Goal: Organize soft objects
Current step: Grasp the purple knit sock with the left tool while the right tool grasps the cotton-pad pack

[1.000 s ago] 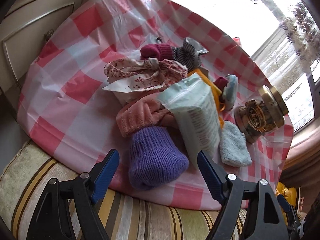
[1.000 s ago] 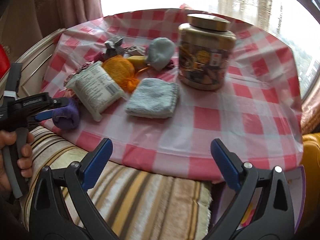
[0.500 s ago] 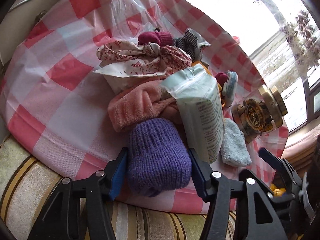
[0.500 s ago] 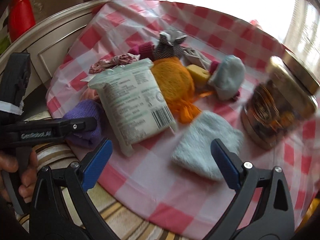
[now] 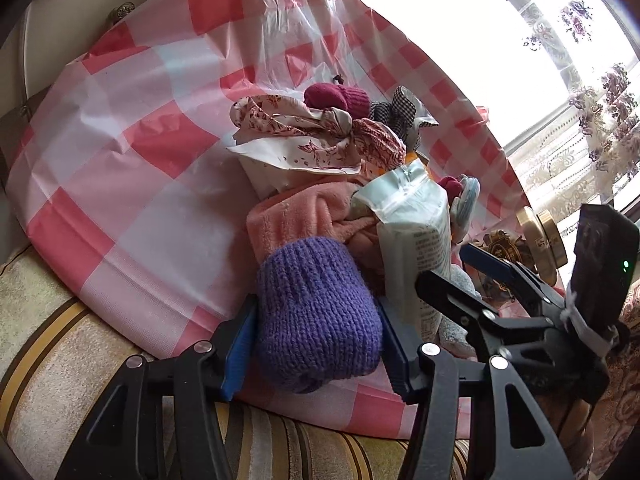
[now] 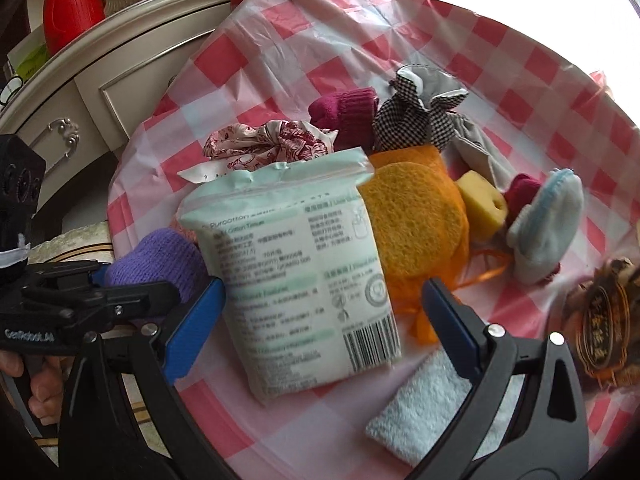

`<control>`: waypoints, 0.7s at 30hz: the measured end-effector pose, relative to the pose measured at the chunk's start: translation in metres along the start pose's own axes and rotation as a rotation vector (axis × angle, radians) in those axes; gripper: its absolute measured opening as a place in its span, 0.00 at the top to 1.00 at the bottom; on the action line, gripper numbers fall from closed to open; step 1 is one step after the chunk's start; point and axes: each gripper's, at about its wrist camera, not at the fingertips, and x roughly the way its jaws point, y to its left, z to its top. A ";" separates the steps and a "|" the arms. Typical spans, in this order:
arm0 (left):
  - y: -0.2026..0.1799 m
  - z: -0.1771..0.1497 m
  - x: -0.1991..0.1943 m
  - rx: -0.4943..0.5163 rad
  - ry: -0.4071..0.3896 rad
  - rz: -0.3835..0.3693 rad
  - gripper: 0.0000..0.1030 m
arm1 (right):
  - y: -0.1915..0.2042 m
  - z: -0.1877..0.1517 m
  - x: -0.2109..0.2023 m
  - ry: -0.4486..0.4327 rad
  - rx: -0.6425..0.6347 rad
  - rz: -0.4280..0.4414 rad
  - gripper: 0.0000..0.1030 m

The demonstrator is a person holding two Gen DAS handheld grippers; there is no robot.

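A heap of soft things lies on the pink checked tablecloth (image 5: 132,168). At its near edge my left gripper (image 5: 316,344) is shut on a purple knitted sock (image 5: 316,312), one blue pad pressing each side. The sock (image 6: 160,260) and the left gripper (image 6: 92,292) also show at the left of the right wrist view. My right gripper (image 6: 320,320) is open, its fingers standing either side of a pale green tissue pack (image 6: 296,264) that lies flat. Behind the sock sits a pink fleece cloth (image 5: 296,216).
Around the pack lie an orange sponge (image 6: 416,224), a yellow sponge (image 6: 480,200), a white towel (image 6: 432,412), a pale blue sock (image 6: 548,224), a maroon sock (image 6: 348,108), and checked (image 6: 404,120) and floral (image 6: 272,144) cloths. A gold-lidded jar (image 6: 604,320) stands right. A dresser (image 6: 120,76) bears a red bottle (image 6: 72,4).
The left gripper went forward and shut on the purple sock. The right gripper swung left across the table, from facing the jar to standing over the tissue pack.
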 end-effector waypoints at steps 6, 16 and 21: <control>0.000 0.000 -0.001 -0.004 -0.004 0.005 0.45 | -0.001 -0.002 0.013 -0.006 0.068 0.045 0.14; -0.005 -0.002 -0.004 0.020 -0.029 0.024 0.45 | 0.011 -0.025 -0.007 -0.041 0.136 -0.039 0.24; -0.009 -0.004 -0.008 0.050 -0.053 0.036 0.45 | 0.019 -0.041 -0.030 -0.075 0.168 -0.105 0.25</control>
